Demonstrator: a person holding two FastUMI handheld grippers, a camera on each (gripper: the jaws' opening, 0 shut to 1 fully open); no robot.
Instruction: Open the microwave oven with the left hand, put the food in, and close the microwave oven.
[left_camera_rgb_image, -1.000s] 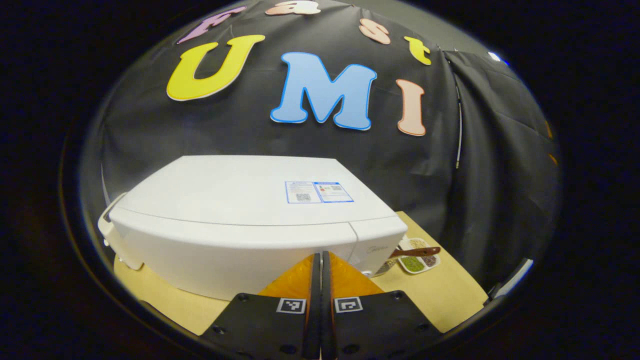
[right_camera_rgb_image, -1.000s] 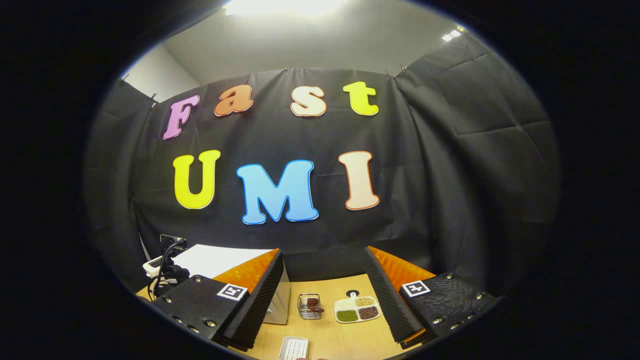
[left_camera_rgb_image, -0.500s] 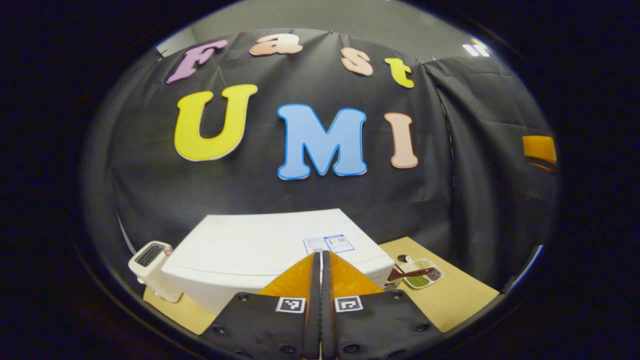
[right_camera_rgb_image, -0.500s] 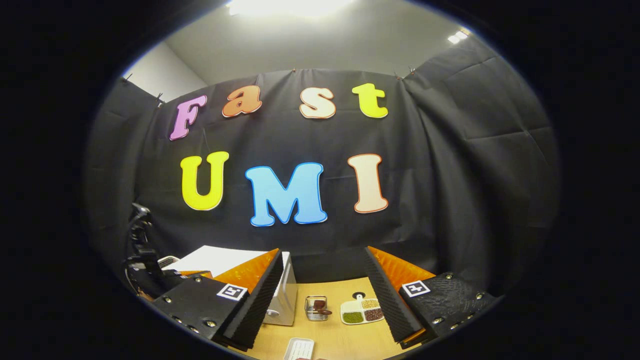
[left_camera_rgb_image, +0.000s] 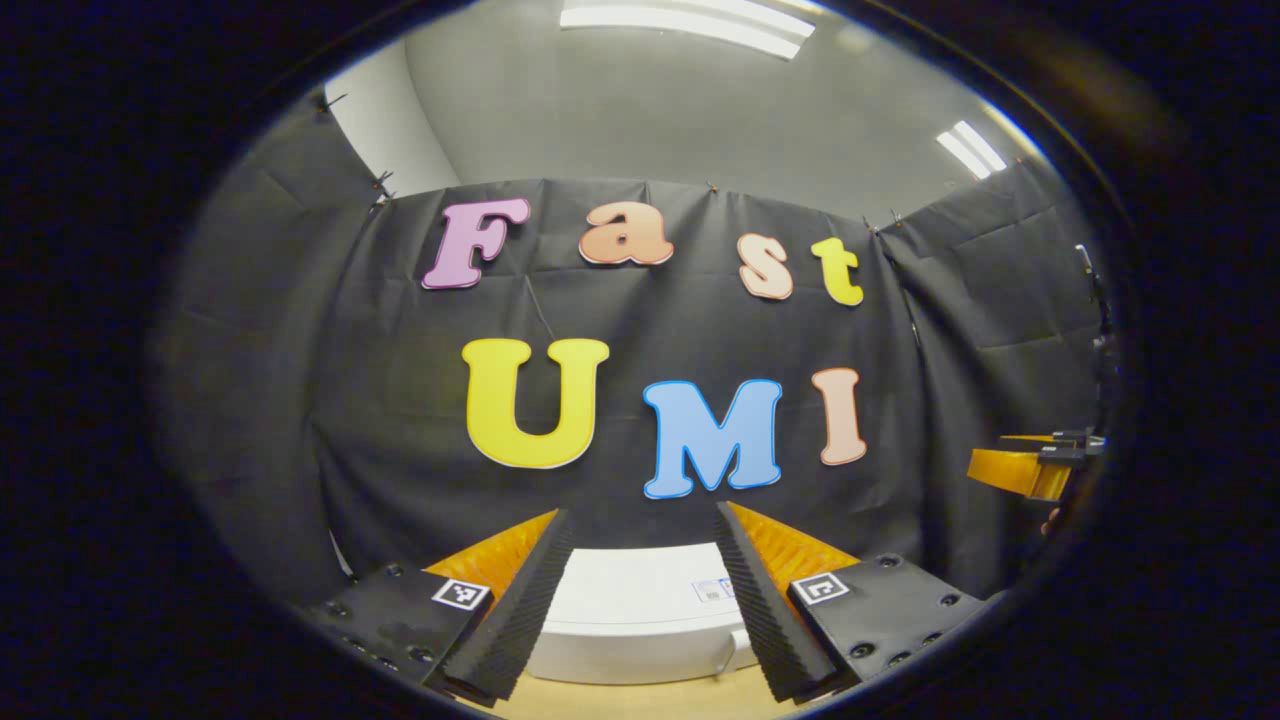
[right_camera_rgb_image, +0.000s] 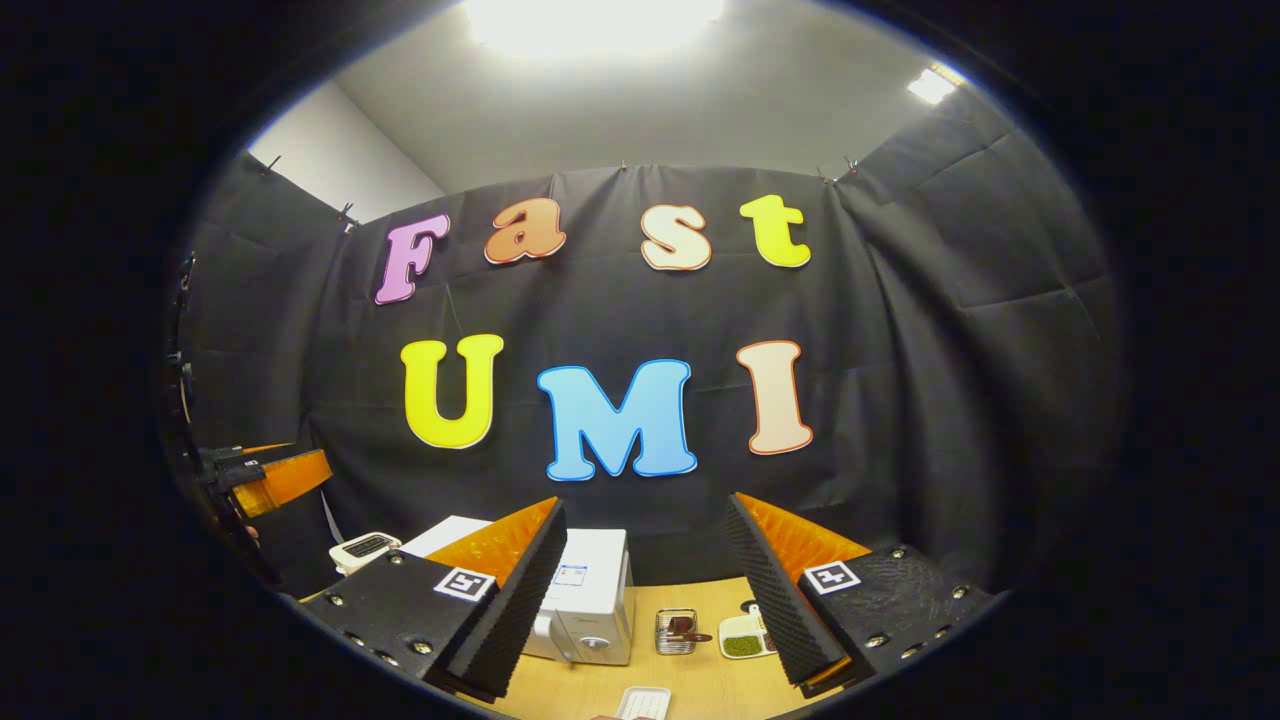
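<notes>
The left hand-held gripper (left_camera_rgb_image: 640, 610) is held with its fingers spread apart, empty, and the white microwave oven (left_camera_rgb_image: 640, 625) is seen between them at 6 o'clock on the desk (left_camera_rgb_image: 640, 700). The right hand-held gripper (right_camera_rgb_image: 645, 600) is likewise parted, the microwave oven (right_camera_rgb_image: 590, 600) standing at 7 o'clock.

The left tongs (left_camera_rgb_image: 640, 600) stand wide apart, holding nothing, above the white microwave oven (left_camera_rgb_image: 640, 625) on the tabletop (left_camera_rgb_image: 620, 697). The right tongs (left_camera_rgb_image: 1030, 468) hang off toward the right.
</notes>
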